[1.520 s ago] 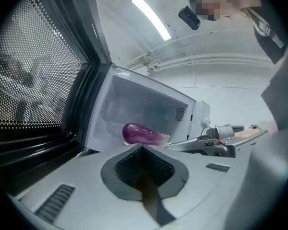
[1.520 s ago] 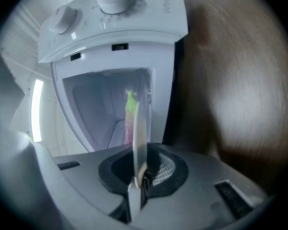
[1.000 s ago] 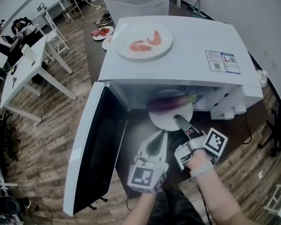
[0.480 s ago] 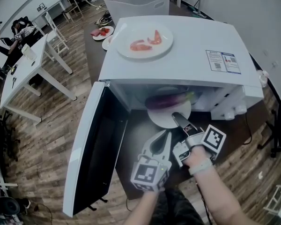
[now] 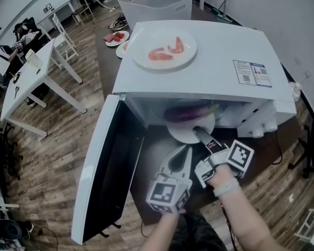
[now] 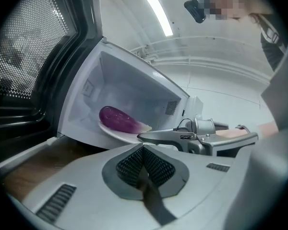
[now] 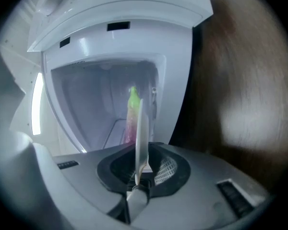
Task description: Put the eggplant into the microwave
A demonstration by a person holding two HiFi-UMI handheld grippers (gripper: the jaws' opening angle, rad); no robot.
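Observation:
A purple eggplant [image 5: 188, 112] lies on a white plate [image 5: 184, 135] in the mouth of the open white microwave [image 5: 199, 61]. From the left gripper view the eggplant [image 6: 119, 119] rests on the plate [image 6: 120, 134] inside the cavity. My right gripper [image 5: 199, 134] reaches to the plate's near rim. Its jaws have just been opening, and the rim [image 7: 140, 128] stands edge-on between them with a gap beside it. The eggplant [image 7: 130, 123] shows behind. My left gripper [image 5: 186, 149] hangs shut and empty just left of the right one, short of the plate.
The microwave door [image 5: 102, 166] swings wide open to the left. A plate of shrimp [image 5: 164, 50] sits on top of the microwave. A white bin [image 5: 154, 4] and small plates [image 5: 115, 37] stand behind. White desks [image 5: 31, 77] and people are at far left.
Both grippers, the plate and the eggplant stay almost where they were; only the head view has shifted slightly.

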